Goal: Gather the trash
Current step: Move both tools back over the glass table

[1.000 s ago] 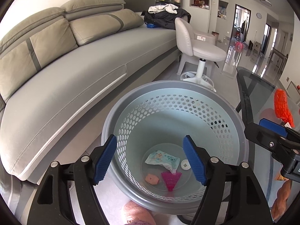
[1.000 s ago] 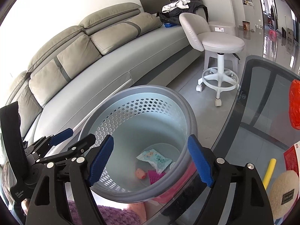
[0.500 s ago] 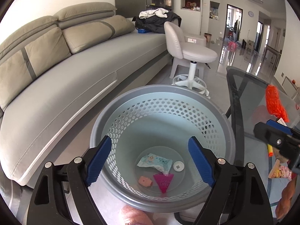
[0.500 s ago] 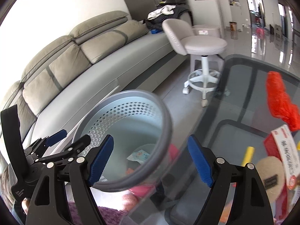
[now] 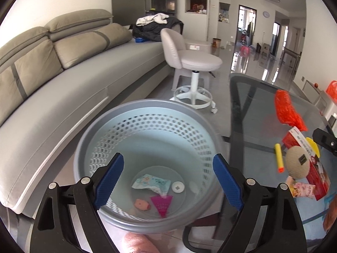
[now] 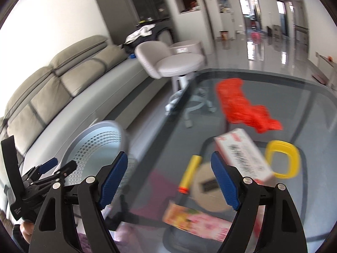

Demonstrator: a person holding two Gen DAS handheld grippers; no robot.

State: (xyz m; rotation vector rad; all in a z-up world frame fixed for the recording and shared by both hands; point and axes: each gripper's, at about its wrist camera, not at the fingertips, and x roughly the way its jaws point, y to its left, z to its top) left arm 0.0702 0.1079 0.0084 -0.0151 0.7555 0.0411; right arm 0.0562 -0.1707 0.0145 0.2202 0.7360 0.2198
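Beyond the left claw (image 5: 168, 181) and off to its left runs the long grey sofa (image 5: 69, 88). To its right lies the glass table (image 5: 252, 113), edge close beside the grey perforated bin (image 5: 147, 107), which sits directly under that claw. The left claw's jaws are opening, nothing between the pads; below the gap, on the bin floor, lie 4 bits of trash: a pale wipes packet (image 5: 151, 184), a pink fan-shaped piece (image 5: 162, 203), a small peach lump (image 5: 142, 204) and a white disc (image 5: 178, 187).

The right claw (image 6: 169, 179) hangs over the table, jaws wide and empty. Ahead of it lies a red crumpled bag (image 6: 238, 105); by its right finger a white-and-red box (image 6: 244, 154) and a round beige pad (image 6: 207, 186); further right a yellow ring (image 6: 282, 161); between the fingers a yellow foam dart (image 6: 189, 172); below, a pink snack packet (image 6: 195, 221).
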